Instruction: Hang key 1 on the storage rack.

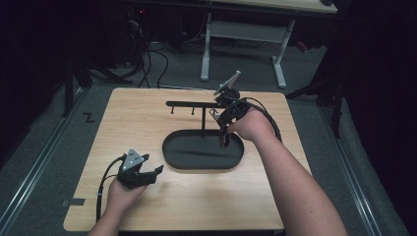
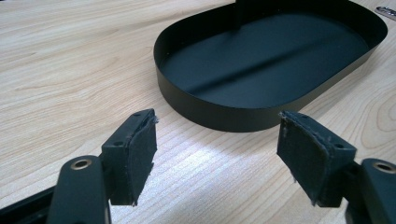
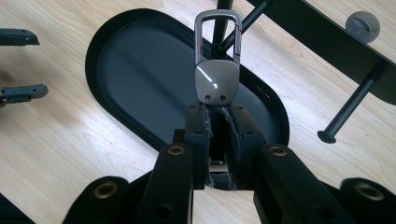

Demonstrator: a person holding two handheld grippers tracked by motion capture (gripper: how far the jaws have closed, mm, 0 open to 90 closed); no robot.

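One keyring clip in right hand-held gripper

A shiny silver key clip sits above black jaw pads; beyond them, a black oval tray on pale wood-grain table.

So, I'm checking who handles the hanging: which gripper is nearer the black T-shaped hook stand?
Right. The right gripper hovers beside the black T-shaped hook stand; the left gripper sits further off, past the tray.

Glossy metal key clip, matt black tray, pale wood-grain table
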